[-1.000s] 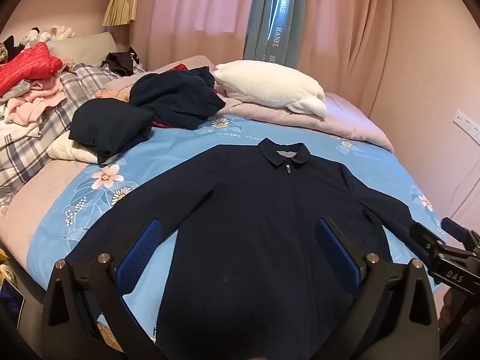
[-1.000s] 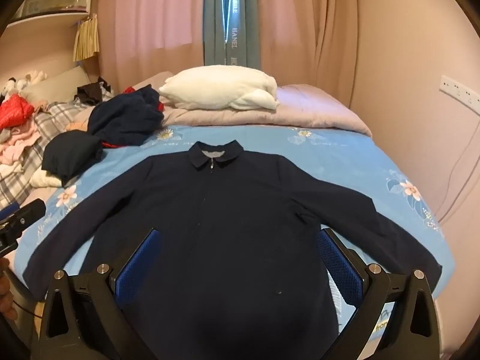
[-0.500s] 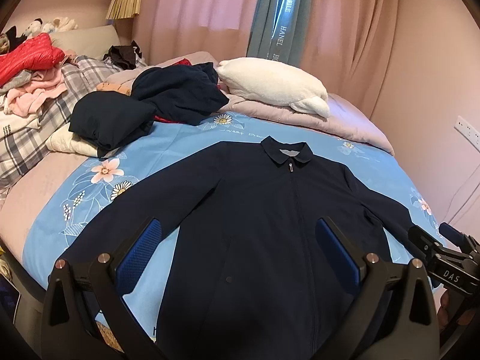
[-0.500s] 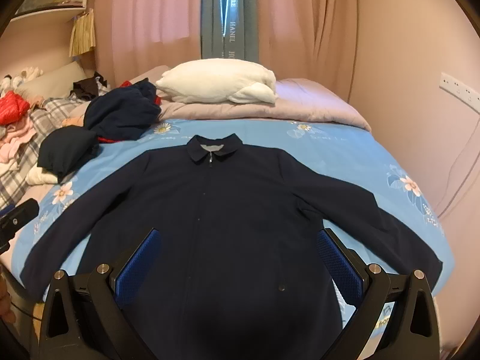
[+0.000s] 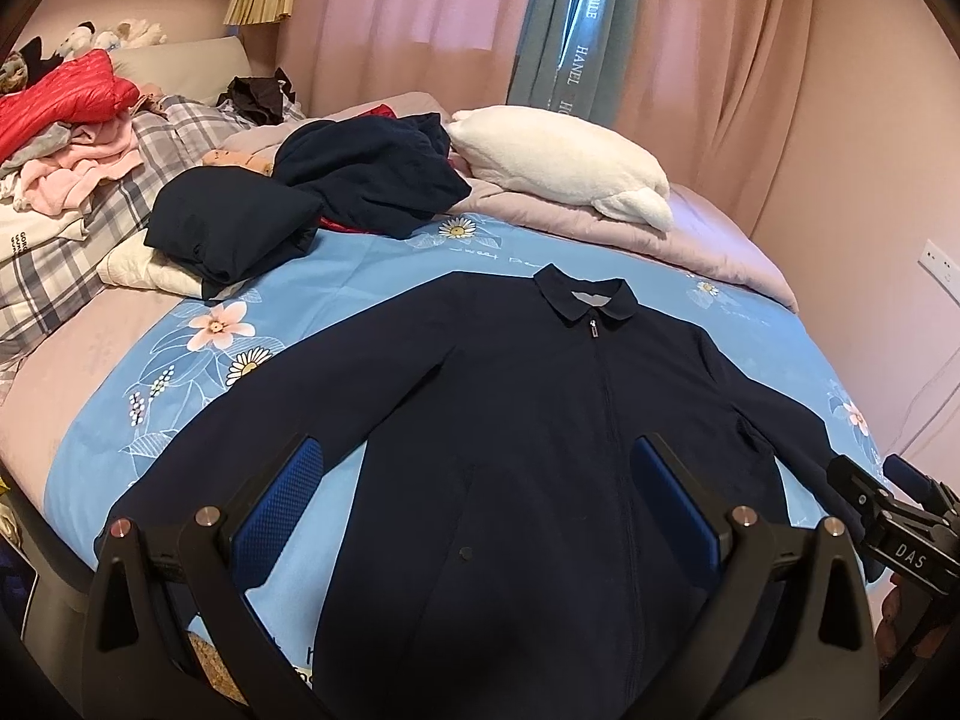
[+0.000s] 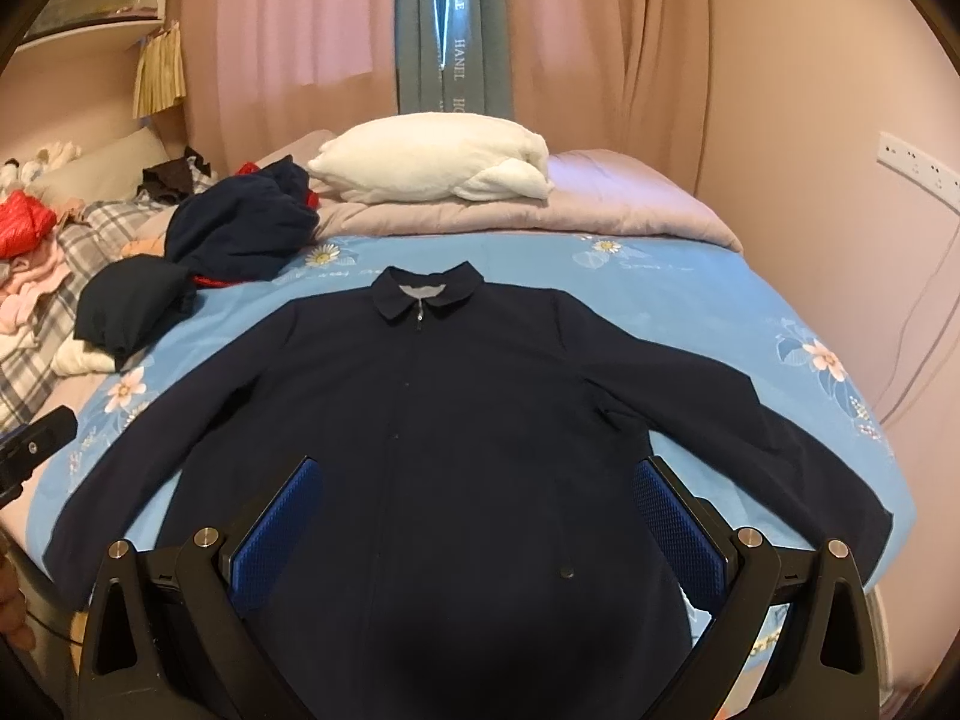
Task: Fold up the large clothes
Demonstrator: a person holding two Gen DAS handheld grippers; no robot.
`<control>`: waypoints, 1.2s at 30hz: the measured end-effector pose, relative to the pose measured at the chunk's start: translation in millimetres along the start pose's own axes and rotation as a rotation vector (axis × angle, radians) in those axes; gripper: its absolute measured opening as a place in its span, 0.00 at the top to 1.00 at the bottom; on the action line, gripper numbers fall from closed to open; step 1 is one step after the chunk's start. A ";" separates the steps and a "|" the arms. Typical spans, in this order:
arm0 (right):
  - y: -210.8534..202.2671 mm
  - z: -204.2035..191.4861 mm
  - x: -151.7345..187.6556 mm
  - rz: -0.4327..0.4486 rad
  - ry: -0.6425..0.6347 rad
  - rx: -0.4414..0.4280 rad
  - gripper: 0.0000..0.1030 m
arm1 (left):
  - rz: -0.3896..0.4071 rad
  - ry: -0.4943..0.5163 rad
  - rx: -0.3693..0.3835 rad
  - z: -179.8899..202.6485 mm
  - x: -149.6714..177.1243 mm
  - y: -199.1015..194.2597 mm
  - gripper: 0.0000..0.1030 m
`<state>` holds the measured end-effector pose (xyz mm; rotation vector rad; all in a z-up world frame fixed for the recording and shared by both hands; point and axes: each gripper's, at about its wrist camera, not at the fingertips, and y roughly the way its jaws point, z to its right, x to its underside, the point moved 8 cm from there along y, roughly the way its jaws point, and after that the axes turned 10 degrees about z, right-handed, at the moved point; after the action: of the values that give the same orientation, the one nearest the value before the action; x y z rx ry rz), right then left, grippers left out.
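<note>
A dark navy zip jacket (image 5: 528,420) (image 6: 456,420) lies flat and face up on the blue flowered bedsheet (image 5: 372,276), collar toward the pillow, both sleeves spread outward. My left gripper (image 5: 477,498) hovers open above the jacket's lower left part, nothing between its blue pads (image 5: 276,504). My right gripper (image 6: 477,510) hovers open above the jacket's hem, its blue pads (image 6: 678,522) apart and holding nothing. The right gripper's body (image 5: 900,534) shows at the right edge of the left wrist view. The left gripper's body (image 6: 30,450) shows at the left edge of the right wrist view.
A white pillow (image 5: 564,174) on a lilac quilt (image 5: 708,246) lies beyond the collar. Folded and crumpled dark garments (image 5: 234,228) sit at the back left, with a heap of red and pink clothes (image 5: 66,114) on a plaid cover. A pink wall with sockets (image 6: 918,162) bounds the right.
Both grippers have risen and tilted slightly, so the jacket sits lower in both views. Both stay open; the jacket has not moved.
</note>
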<state>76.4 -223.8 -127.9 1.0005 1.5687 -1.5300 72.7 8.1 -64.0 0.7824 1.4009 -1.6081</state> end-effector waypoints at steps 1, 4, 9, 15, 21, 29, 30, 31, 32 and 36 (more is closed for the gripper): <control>-0.2 0.7 -0.4 0.000 0.002 0.000 0.00 | -0.001 0.002 0.003 0.5 -0.1 0.2 0.01; 0.1 2.4 -1.9 -0.002 0.007 -0.002 0.00 | -0.002 0.001 0.002 -0.1 0.7 0.3 0.01; 1.3 1.8 -2.8 -0.006 0.007 -0.003 0.00 | 0.010 0.015 -0.011 0.0 1.0 -0.8 0.01; 3.7 -1.2 -0.7 -0.025 0.008 -0.016 0.00 | 0.009 0.024 -0.013 -2.5 3.1 -4.0 0.01; 3.1 -3.5 -1.6 -0.021 0.003 -0.035 0.00 | 0.006 0.025 -0.039 -6.5 4.1 -3.9 0.01; 5.5 -7.3 -2.2 -0.015 0.009 -0.051 0.00 | 0.006 0.023 -0.062 -14.1 5.1 -5.2 0.01; 5.3 -8.4 -3.1 -0.013 0.009 -0.054 0.00 | 0.007 0.022 -0.065 -14.5 4.9 -5.1 0.01; 5.1 -9.3 -3.9 -0.010 0.008 -0.056 0.00 | 0.007 0.021 -0.067 -15.5 4.8 -5.0 0.01; 4.6 -10.0 -4.7 -0.006 0.008 -0.057 0.00 | 0.008 0.020 -0.069 -15.3 4.9 -5.1 0.01; 3.5 -12.1 -7.9 0.003 0.010 -0.060 0.00 | 0.013 0.012 -0.070 -16.6 3.7 -4.7 0.01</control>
<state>83.4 -212.1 -122.0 0.9787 1.6097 -1.4691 65.7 23.8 -68.1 0.7593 1.4497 -1.5388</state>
